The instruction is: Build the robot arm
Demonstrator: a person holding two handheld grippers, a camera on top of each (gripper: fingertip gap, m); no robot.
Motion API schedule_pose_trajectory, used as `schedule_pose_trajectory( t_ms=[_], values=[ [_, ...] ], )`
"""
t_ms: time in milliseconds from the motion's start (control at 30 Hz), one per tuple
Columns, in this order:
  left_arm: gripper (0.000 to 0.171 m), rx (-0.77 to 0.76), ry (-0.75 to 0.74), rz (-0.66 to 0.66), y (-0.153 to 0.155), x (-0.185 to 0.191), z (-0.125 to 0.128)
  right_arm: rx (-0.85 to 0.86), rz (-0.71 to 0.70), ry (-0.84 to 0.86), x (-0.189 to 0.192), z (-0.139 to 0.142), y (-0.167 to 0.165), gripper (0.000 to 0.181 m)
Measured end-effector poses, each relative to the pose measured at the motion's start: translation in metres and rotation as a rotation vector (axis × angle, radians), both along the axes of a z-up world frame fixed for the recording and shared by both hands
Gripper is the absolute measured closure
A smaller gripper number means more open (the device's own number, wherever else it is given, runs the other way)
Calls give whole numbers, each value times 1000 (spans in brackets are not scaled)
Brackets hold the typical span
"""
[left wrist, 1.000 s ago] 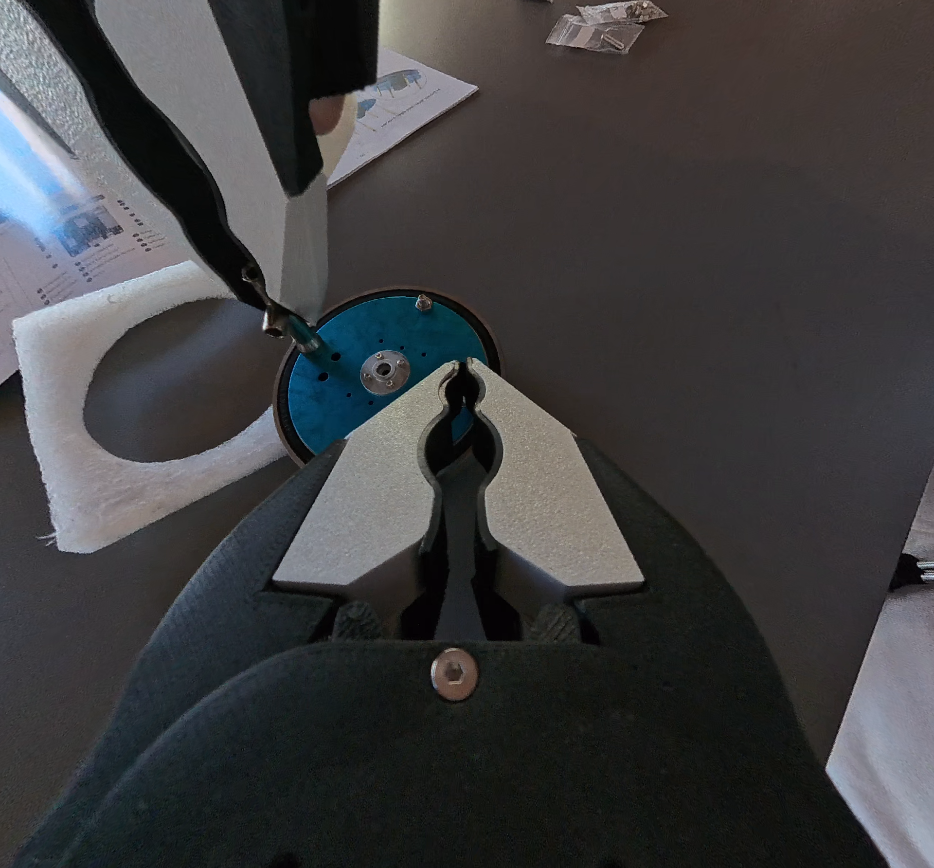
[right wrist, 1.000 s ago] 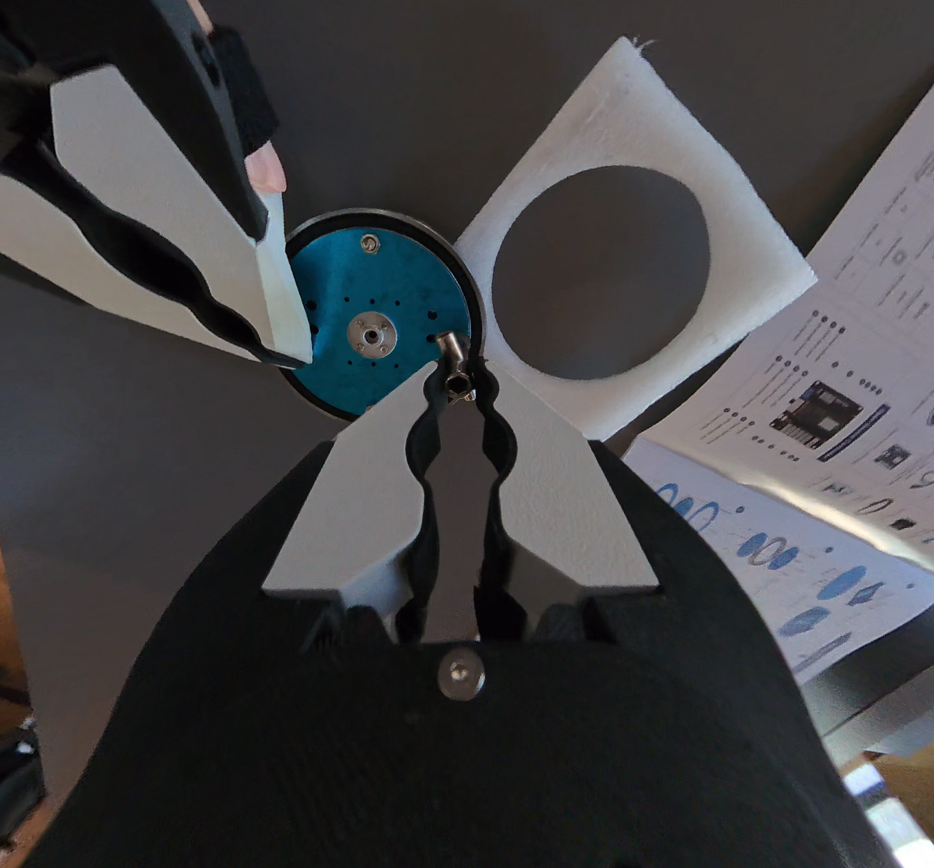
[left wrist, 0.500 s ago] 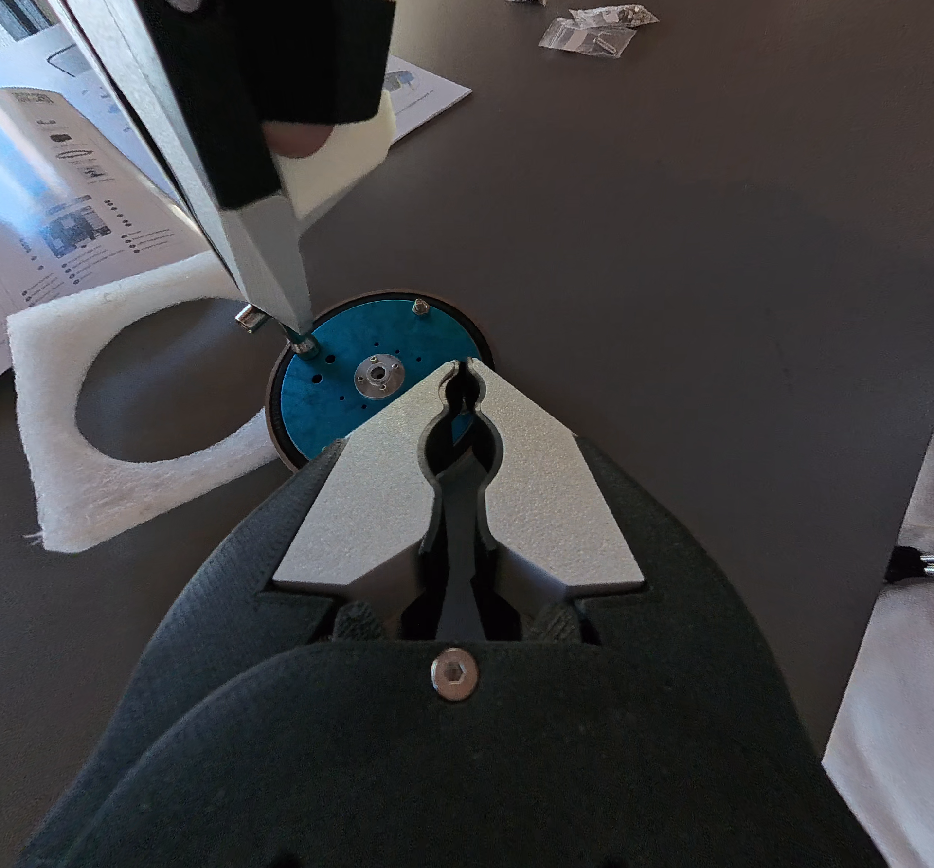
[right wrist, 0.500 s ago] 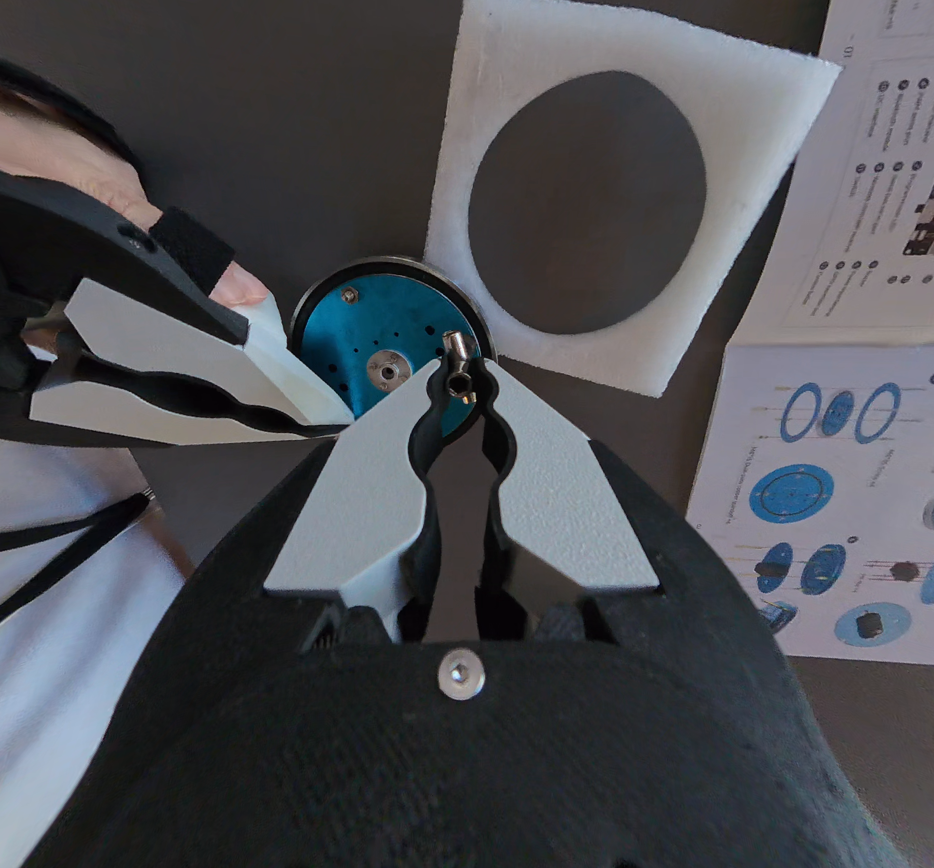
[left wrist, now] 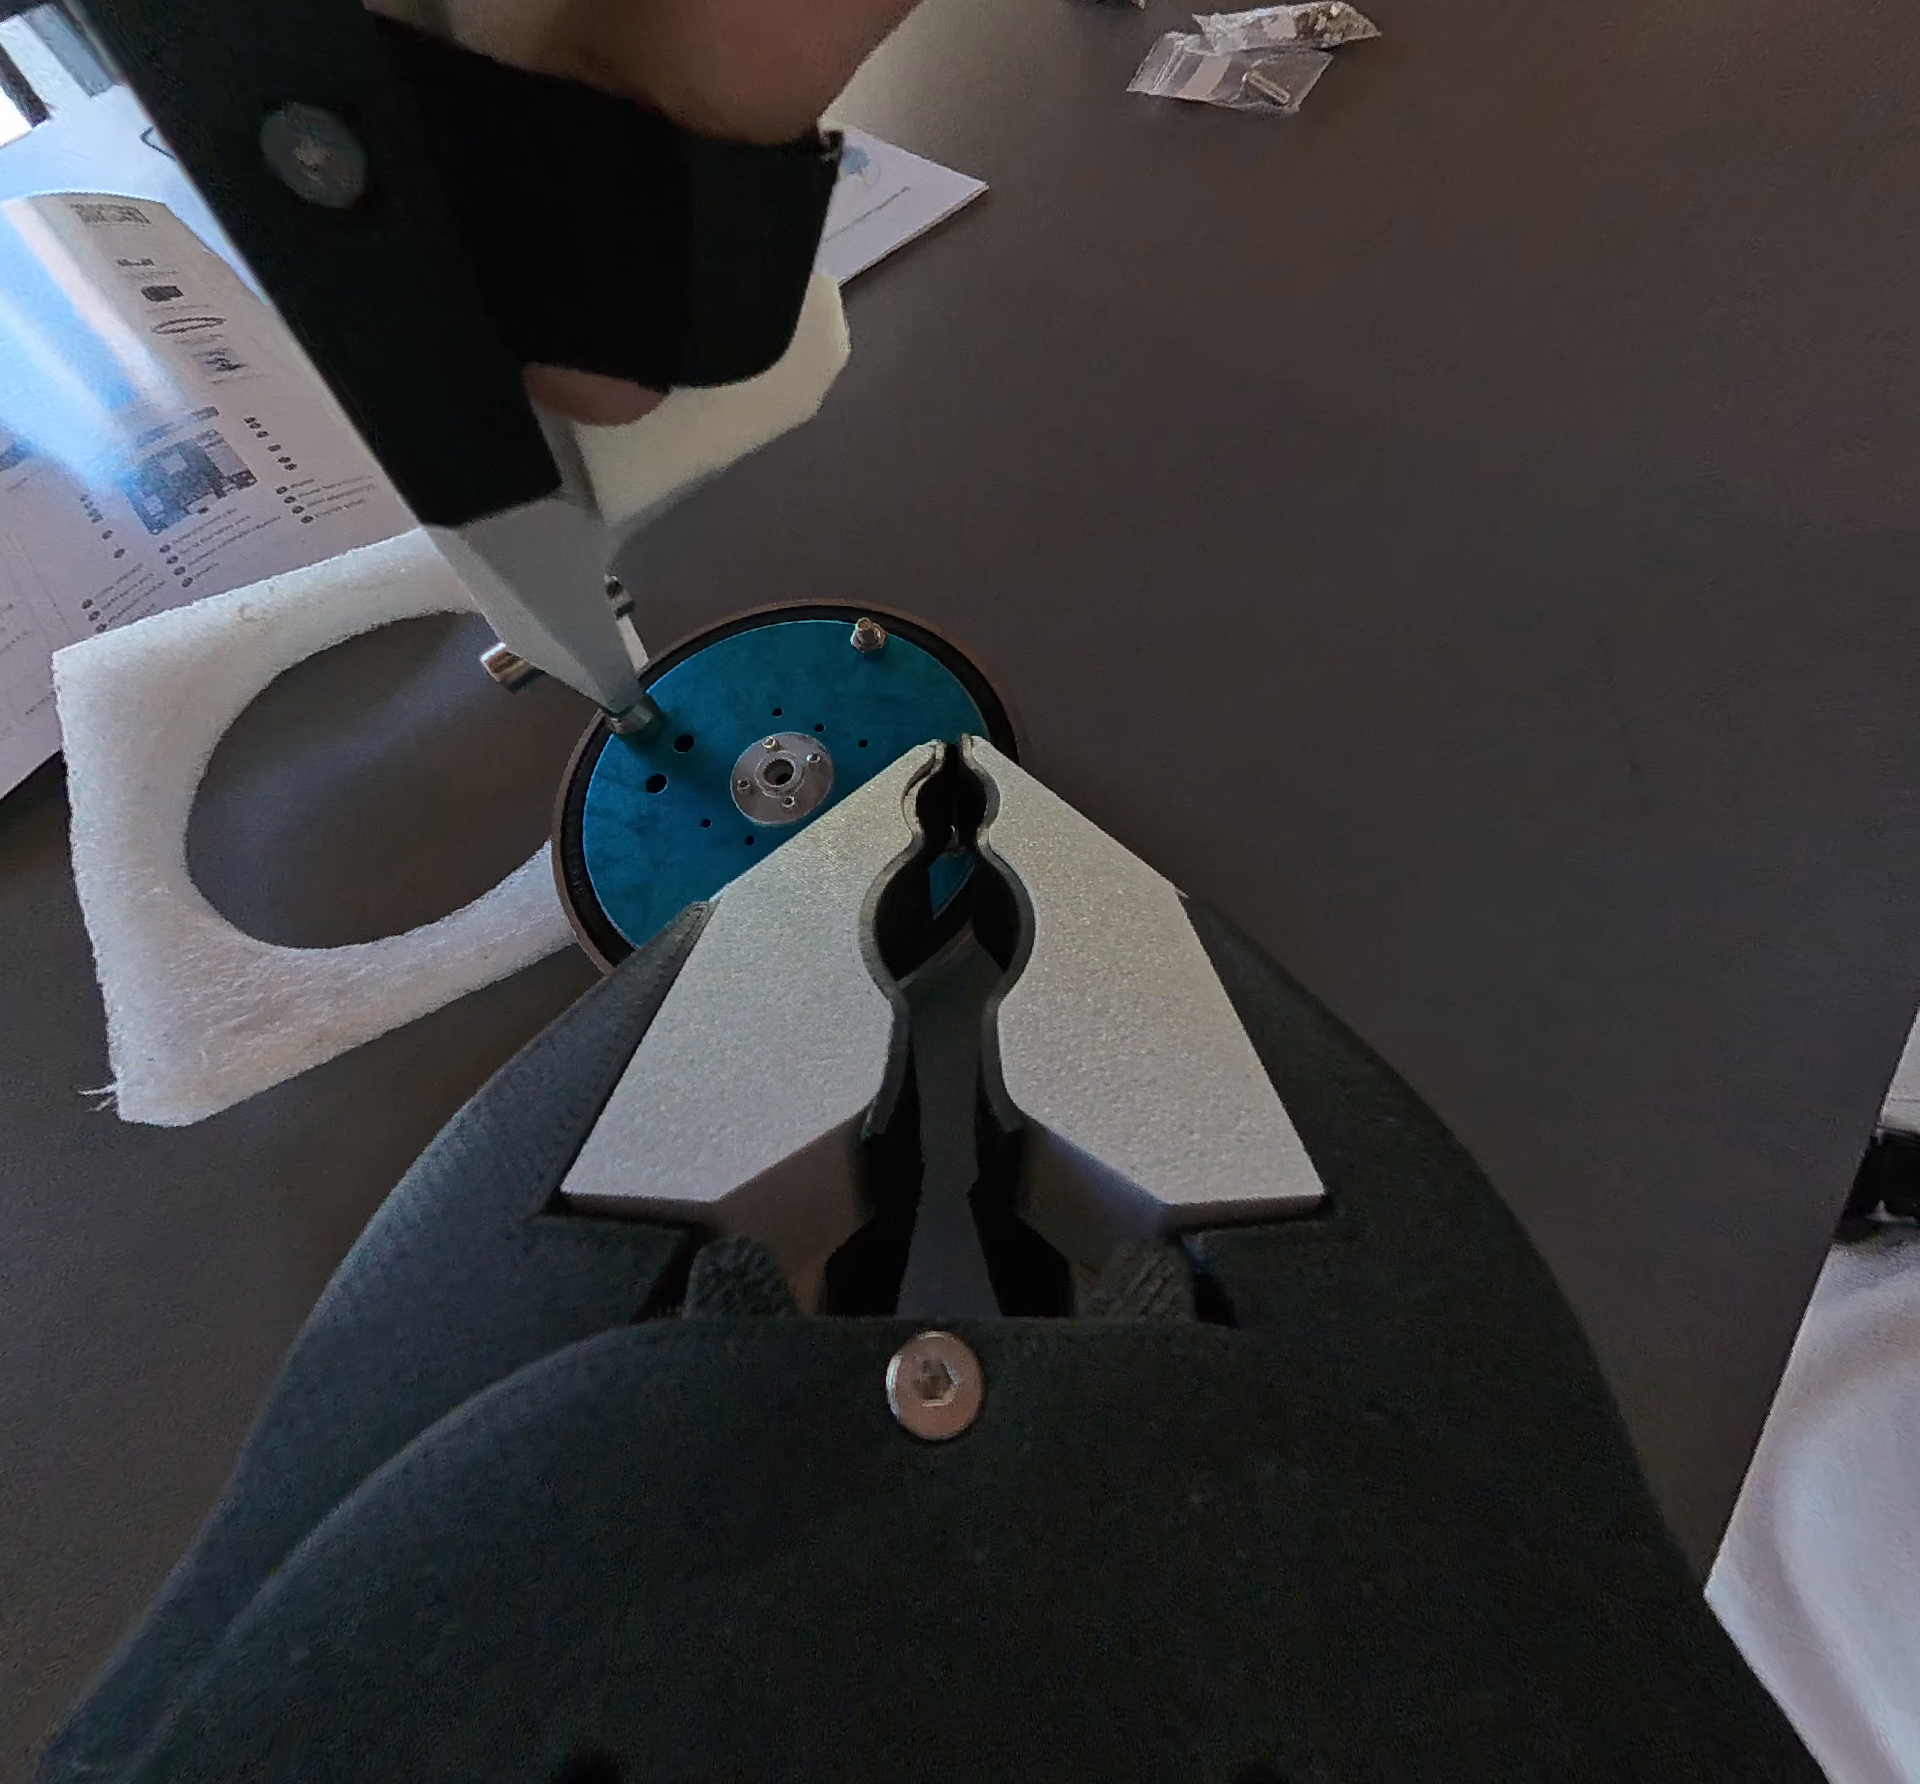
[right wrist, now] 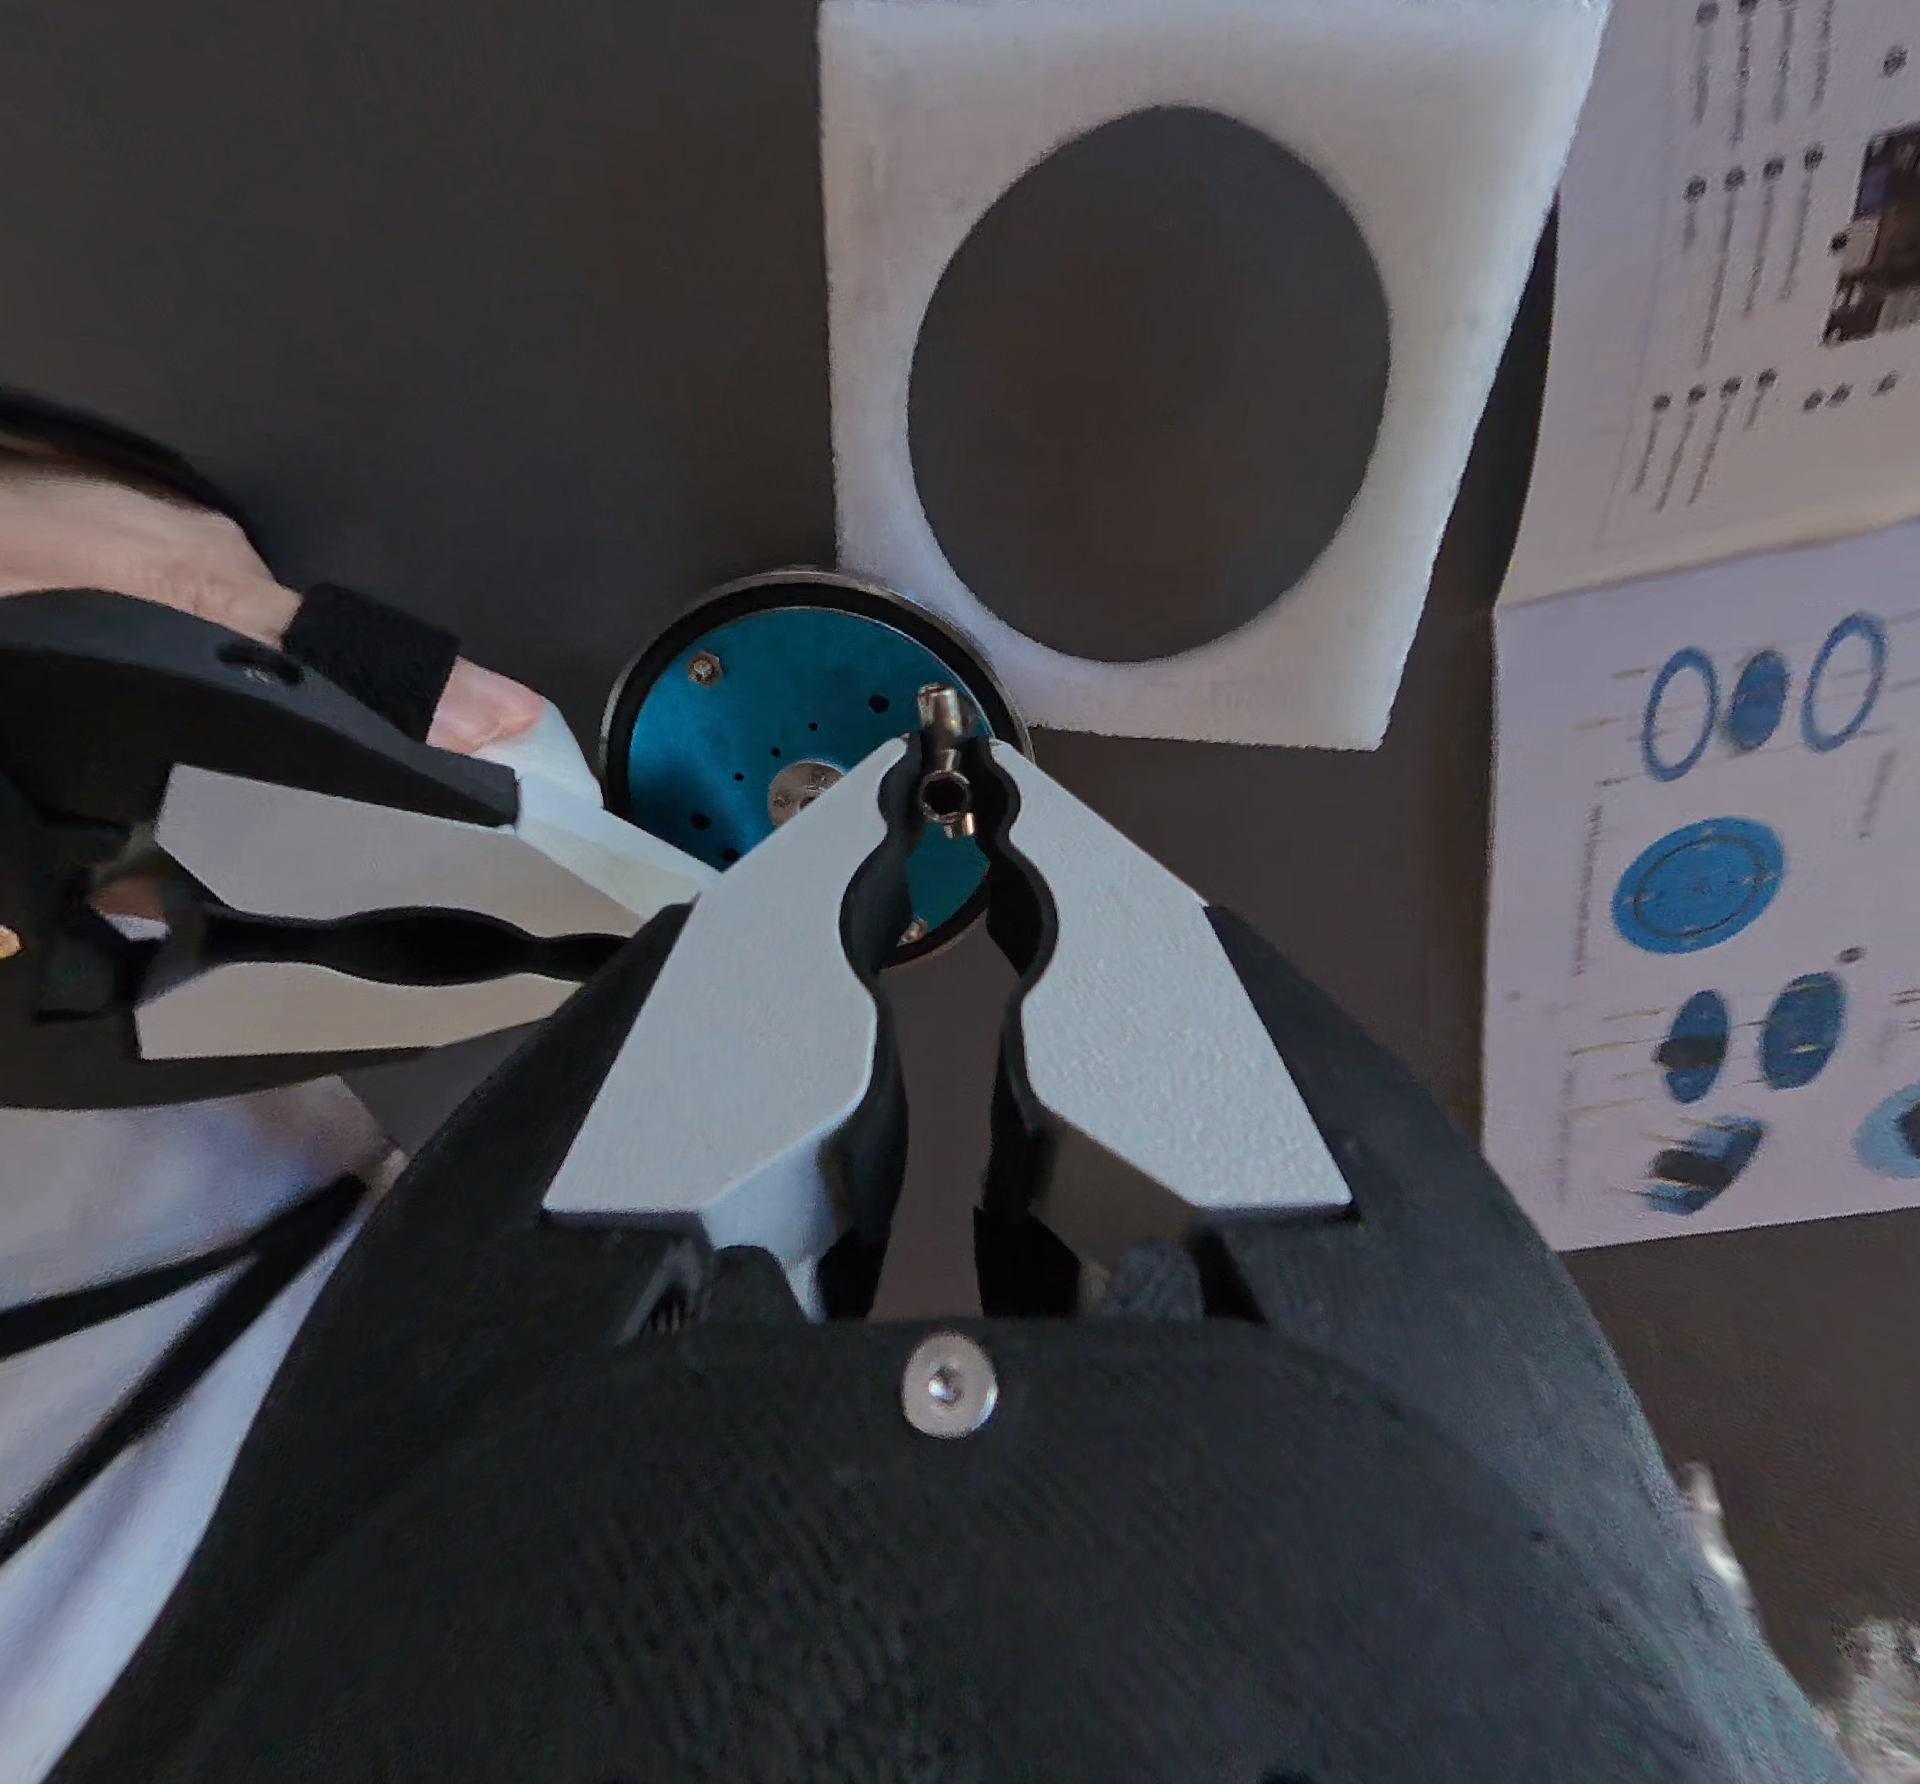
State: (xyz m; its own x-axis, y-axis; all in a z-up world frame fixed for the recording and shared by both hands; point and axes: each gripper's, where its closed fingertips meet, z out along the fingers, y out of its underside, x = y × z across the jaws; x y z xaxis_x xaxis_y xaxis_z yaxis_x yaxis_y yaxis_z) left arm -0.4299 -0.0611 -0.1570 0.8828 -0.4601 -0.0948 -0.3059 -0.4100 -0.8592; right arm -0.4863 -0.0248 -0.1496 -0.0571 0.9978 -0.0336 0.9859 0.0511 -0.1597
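Right wrist view: right gripper [right wrist: 940,778], clamped on a small metal key [right wrist: 940,789], has rotated over the blue disc [right wrist: 717,758]; left gripper [left wrist: 951,747], closed and empty, stays at the disc's edge.

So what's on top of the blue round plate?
On the blue disc: a silver hub, small holes, one bolt. The left gripper's fingers cover its near edge.

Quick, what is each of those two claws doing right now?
Left gripper: shut, tips over the blue disc, holding nothing visible.
Right gripper: shut on a small metal tool.
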Motion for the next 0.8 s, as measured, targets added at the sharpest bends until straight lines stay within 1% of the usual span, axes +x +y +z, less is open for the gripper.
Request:
schedule_pose_trajectory(
  t_ms=[67,233,433,500,533,567,633,700,767,800],
  values=[
    [171,-5,-10,6,1,0,0,-20,-67,15,0,0,0,173],
    [171,-6,-11,7,3,2,0,5,-113,63,0,0,-2,172],
    [171,-24,-52,0,3,1,1,25,-83,27,2,0,-4,171],
    [170,8,-83,2,3,-1,8,39,-78,30,0,-1,-4,171],
    [153,58,-117,4,1,-4,18,41,-78,37,-2,-1,-4,171],
    [147,98,-149,21,-3,-11,29,39,-79,45,-3,-2,-5,169],
    [154,140,-179,26,-17,-32,45,33,-82,54,-5,-4,-7,163],
    [158,156,-174,23,-27,-57,54,22,-86,58,-6,-6,-8,159],
    [162,159,-159,4,-28,-79,58,35,-96,68,-7,-6,-6,165],
    [163,150,-156,-14,-25,-87,57,54,-100,70,-6,-7,-3,170]
  ],
)
